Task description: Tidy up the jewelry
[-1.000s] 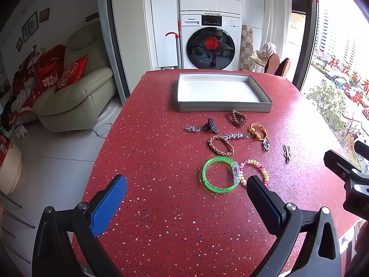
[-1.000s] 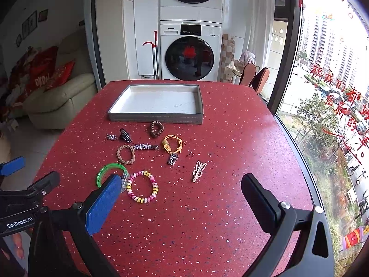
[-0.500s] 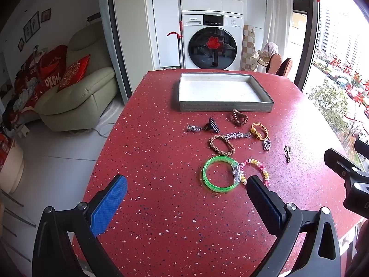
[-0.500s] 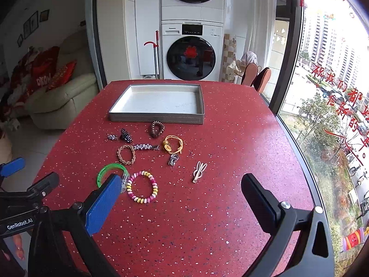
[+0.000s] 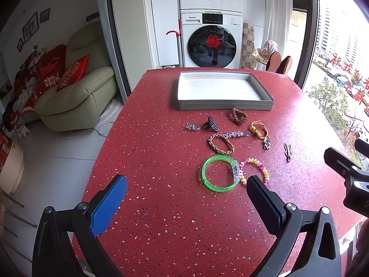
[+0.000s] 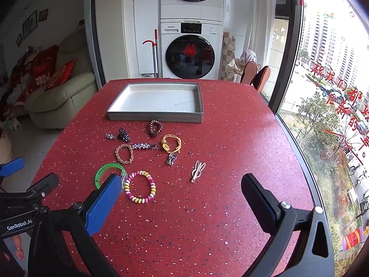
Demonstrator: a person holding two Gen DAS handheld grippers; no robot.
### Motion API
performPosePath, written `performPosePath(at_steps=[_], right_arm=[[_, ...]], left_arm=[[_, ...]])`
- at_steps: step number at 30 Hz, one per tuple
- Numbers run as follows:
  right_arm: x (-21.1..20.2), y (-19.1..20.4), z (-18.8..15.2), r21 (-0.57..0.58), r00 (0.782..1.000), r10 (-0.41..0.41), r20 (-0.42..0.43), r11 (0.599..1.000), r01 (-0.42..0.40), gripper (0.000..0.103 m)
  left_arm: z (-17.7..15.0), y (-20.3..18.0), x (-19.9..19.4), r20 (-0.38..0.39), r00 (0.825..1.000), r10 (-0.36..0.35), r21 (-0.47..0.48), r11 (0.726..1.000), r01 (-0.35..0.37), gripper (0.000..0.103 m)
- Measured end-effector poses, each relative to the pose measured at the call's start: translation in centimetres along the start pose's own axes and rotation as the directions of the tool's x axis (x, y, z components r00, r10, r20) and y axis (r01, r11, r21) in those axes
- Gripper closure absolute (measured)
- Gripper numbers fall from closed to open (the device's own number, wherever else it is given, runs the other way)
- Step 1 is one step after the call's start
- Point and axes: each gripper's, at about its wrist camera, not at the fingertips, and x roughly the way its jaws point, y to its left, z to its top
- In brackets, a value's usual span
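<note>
Hovering above a red speckled table point(image 5: 161, 207), the left gripper point(image 5: 184, 194) and right gripper point(image 6: 182, 189) both gape wide, holding nothing. Just ahead of the left gripper's right finger lie a green bangle point(image 5: 219, 173) and a beaded bracelet point(image 6: 140, 187), touching. Farther ahead, smaller pieces are scattered before a grey tray point(image 6: 154, 117), which holds no jewelry.

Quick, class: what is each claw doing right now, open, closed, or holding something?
Left claw: open, holding nothing.
Right claw: open, holding nothing.
</note>
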Motion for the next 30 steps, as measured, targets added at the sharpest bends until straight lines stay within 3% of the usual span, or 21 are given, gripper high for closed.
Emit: performPosePath(at_steps=[30], right_arm=[[0.21, -0.03, 0.01, -0.002, 1.000, -0.002, -0.006, 1.000, 0.002, 0.000]], left_arm=[[0.22, 0.09, 0.37, -0.005, 1.000, 0.001, -0.001, 1.000, -0.001, 0.000]])
